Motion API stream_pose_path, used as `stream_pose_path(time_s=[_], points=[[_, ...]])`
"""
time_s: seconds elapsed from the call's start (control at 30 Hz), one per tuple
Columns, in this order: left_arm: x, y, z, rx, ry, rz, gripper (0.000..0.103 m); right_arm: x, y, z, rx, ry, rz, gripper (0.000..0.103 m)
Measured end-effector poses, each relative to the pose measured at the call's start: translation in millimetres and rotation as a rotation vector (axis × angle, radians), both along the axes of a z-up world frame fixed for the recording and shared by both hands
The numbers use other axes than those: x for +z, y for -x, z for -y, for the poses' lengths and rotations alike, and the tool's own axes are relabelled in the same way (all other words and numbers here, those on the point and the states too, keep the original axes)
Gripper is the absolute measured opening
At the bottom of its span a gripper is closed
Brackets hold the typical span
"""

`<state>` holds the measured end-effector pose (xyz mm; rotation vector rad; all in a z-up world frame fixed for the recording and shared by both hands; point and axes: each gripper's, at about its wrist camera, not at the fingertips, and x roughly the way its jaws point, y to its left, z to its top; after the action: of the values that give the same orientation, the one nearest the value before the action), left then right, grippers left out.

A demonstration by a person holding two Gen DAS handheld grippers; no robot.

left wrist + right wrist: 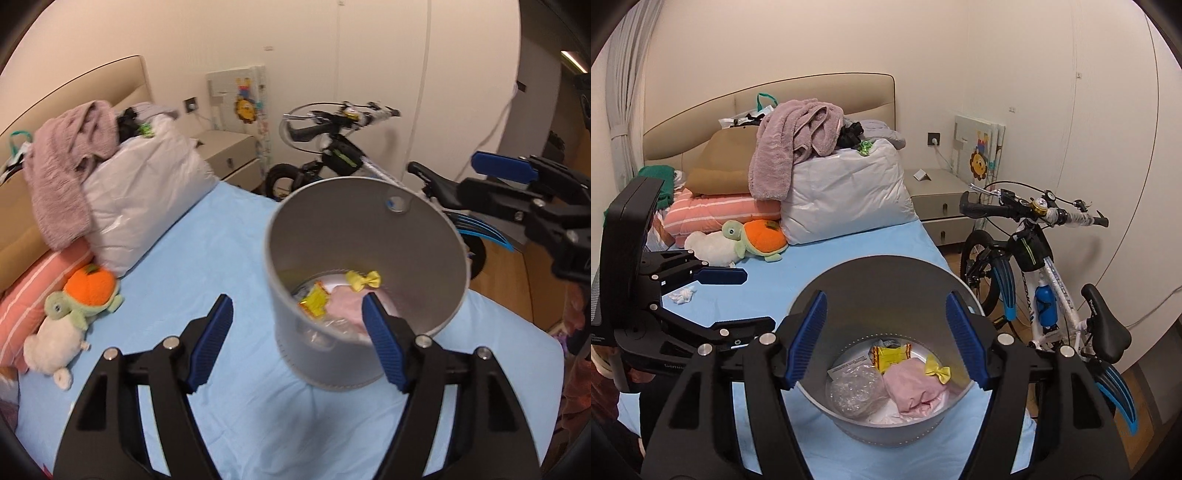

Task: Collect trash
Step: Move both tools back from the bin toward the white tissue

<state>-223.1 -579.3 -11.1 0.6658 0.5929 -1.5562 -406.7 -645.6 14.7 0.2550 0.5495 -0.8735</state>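
A grey metal bin (pixel 424 258) (pixel 882 291) stands on the blue bed. Inside lie a yellow wrapper (pixel 891 355), a yellow bow (pixel 937 370), pink tissue (pixel 912 387) and clear crumpled plastic (pixel 854 393). A crumpled white tissue (pixel 682 294) lies on the sheet left of the bin. My left gripper (pixel 297 341) is open and empty in front of the bin; it also shows in the right wrist view (pixel 724 276) near the white tissue. My right gripper (pixel 886 339) is open and empty above the bin's mouth; it also shows in the left wrist view (pixel 498 168).
Pillows (pixel 846 195), a pink towel (pixel 790 147) and plush toys (pixel 753 240) are piled at the headboard. A bicycle (pixel 1041 266) stands on the floor right of the bed, beside a nightstand (pixel 938 203). The bed's blue sheet (pixel 207 243) ends just right of the bin.
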Motion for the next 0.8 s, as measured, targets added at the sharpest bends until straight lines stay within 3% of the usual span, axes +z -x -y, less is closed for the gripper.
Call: stream_pose_path(time_s=[0.23,0.6,0.8], points=[[-11,-77,-70,0.251,0.019,0.006,0.073,-16,-69,-33,0.168,-0.033,0.014,0.065],[-33,-210,-226,0.698,-0.008,0.049,0.073,-68,-270,-131,0.571,-0.124,-0.045,0.065],[-46,-270,-310,0.906,-0.028,0.045,0.073,-83,-350,-193,0.706,-0.140,-0.059,0.065]])
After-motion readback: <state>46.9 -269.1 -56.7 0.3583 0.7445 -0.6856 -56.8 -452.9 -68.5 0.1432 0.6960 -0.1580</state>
